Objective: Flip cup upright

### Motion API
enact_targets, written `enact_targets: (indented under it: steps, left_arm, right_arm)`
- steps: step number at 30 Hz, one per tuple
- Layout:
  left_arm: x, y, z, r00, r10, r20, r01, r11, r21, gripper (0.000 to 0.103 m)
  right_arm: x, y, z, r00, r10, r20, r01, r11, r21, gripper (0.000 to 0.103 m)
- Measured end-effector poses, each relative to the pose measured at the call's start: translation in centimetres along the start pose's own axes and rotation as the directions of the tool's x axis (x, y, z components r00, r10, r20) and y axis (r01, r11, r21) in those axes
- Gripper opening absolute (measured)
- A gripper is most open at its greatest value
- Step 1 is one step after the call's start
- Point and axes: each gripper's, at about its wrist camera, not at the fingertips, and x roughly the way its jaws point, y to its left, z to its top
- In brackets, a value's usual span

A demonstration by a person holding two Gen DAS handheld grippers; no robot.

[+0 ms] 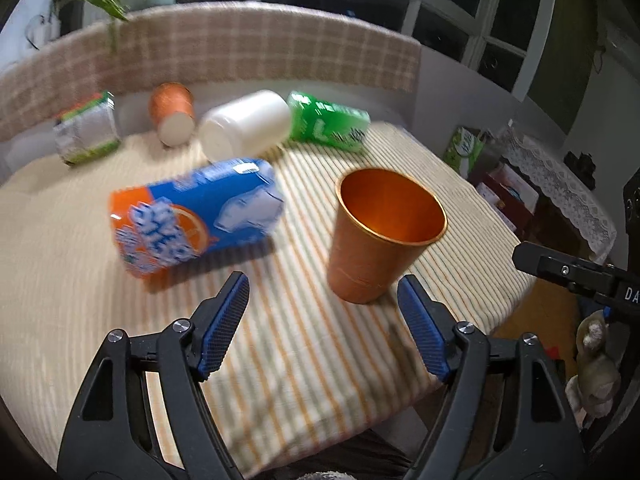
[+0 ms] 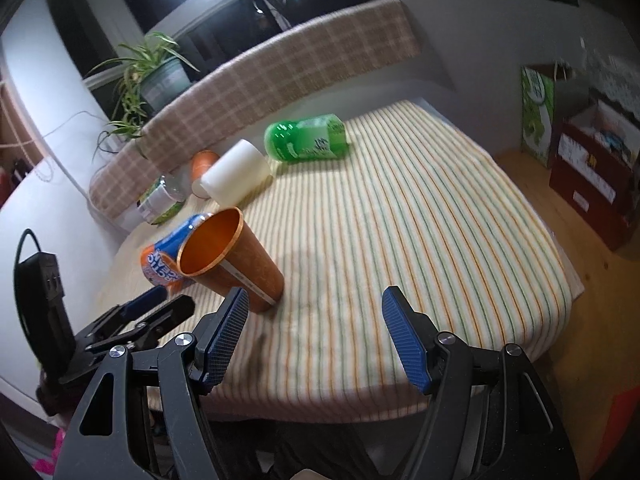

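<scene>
An orange metallic cup stands upright, mouth up, on the striped tablecloth. It also shows in the right wrist view, just beyond my right gripper's left finger. My left gripper is open and empty, a little in front of the cup and to its left. My right gripper is open and empty, with the cup to its left. The left gripper's fingers show at the lower left of the right wrist view.
A blue-and-orange packet lies left of the cup. Behind lie a white bottle, a green bottle, a small orange paper cup and a jar. A plaid cushion backs the table. The table edge drops off right.
</scene>
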Motion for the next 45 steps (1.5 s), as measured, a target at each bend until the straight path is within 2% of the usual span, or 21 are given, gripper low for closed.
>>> enact_targets:
  steps: [4,11,13,14,15,18,20,21,23,27,45]
  left_arm:
    - [-2.2,0.7,0.3,0.993,0.064,0.094,-0.064,0.998,-0.002,0.079]
    - [-6.0,1.3,1.0,0.964,0.135,0.231,-0.135,0.991,-0.013,0.079]
    - [-6.8,1.3,1.1,0.955,0.148,0.258,-0.149,0.989,-0.014,0.083]
    - [-7.2,1.3,1.1,0.949,0.154,0.275,-0.156,0.988,-0.016,0.089]
    - [-7.6,1.3,1.1,0.944,0.158,0.291,-0.159,0.987,-0.019,0.093]
    - [-8.6,1.3,1.0,0.928,0.175,0.33,-0.175,0.984,-0.028,0.094]
    - [-9.1,1.4,1.0,0.916,0.19,0.353,-0.188,0.981,-0.039,0.102]
    - [-9.4,1.4,0.9,0.91,0.197,0.365,-0.195,0.98,-0.044,0.103]
    - [-9.8,1.5,0.9,0.902,0.215,0.374,-0.211,0.976,-0.051,0.103]
    - [-10.0,1.6,0.8,0.901,0.227,0.37,-0.226,0.973,-0.049,0.103]
    - [-10.6,2.0,1.0,0.882,0.25,0.399,-0.24,0.968,-0.075,0.103]
  right_arm:
    - [-0.8,1.5,0.2,0.995,-0.013,0.099,0.019,0.998,-0.06,0.069]
    - [-1.5,3.7,0.4,0.978,-0.009,0.207,0.038,0.99,-0.139,0.07]
    - [-1.6,4.3,0.2,0.972,-0.013,0.234,0.053,0.985,-0.166,0.079]
    - [-1.6,4.5,0.1,0.969,-0.015,0.248,0.06,0.982,-0.177,0.081]
    - [-1.7,4.6,0.1,0.967,-0.014,0.256,0.063,0.981,-0.182,0.081]
    - [-1.9,5.3,-0.2,0.956,-0.026,0.292,0.09,0.974,-0.207,0.081]
    - [-2.0,5.7,-0.5,0.949,-0.038,0.312,0.111,0.969,-0.221,0.081]
    - [-2.1,5.9,-0.5,0.946,-0.042,0.322,0.12,0.966,-0.228,0.081]
    - [-2.4,6.2,-0.7,0.936,-0.048,0.349,0.137,0.963,-0.234,0.083]
    - [-2.8,7.0,-1.0,0.913,-0.062,0.404,0.169,0.957,-0.235,0.083]
    - [-2.2,7.2,-0.8,0.913,-0.06,0.403,0.159,0.963,-0.217,0.084]
